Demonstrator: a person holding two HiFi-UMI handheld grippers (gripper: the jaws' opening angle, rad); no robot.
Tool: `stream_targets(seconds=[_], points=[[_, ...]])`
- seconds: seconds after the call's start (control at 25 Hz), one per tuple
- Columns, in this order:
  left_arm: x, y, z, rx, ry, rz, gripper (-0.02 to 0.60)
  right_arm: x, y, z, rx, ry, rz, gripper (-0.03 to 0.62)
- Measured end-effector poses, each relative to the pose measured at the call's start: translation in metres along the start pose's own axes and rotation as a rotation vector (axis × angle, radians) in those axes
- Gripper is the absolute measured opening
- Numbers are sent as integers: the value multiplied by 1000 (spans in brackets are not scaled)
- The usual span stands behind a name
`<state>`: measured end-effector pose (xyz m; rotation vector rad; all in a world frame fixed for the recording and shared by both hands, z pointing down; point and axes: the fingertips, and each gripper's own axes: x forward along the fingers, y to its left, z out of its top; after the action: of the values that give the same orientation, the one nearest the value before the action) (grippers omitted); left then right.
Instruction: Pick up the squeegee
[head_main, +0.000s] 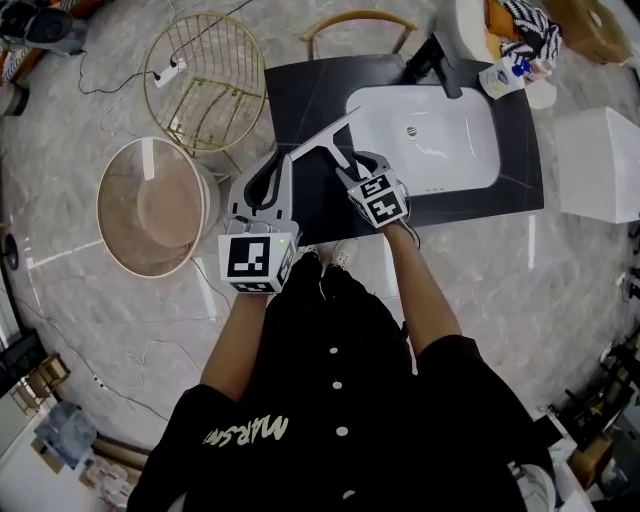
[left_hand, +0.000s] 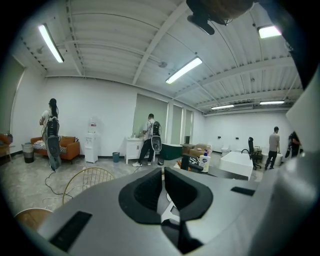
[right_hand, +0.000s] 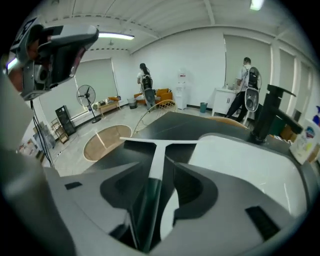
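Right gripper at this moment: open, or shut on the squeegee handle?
Open. In the right gripper view the right gripper has its jaws apart; the squeegee handle lies between them, with a gap showing on its right.

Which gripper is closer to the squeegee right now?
Right. The right gripper has its open jaws on either side of the squeegee handle on the dark counter. The left gripper, jaws together, sits beside the blade's left end, off the handle.
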<state>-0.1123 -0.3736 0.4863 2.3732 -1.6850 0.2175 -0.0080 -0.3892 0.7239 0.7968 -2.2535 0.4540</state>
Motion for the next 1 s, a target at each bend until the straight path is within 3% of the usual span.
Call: stream_targets(seconds=[0.32,0.44,1.0], points=[[0,4,-21,-18,22,21,25,25,10,-17,-24,28,-4,149],[3,3,-23,-20,28,21,23,23,5,-16,-27,33,-29,98],[2,-1,-8,-5,7,7,25,7,-2,0,-79,33,-69,83]])
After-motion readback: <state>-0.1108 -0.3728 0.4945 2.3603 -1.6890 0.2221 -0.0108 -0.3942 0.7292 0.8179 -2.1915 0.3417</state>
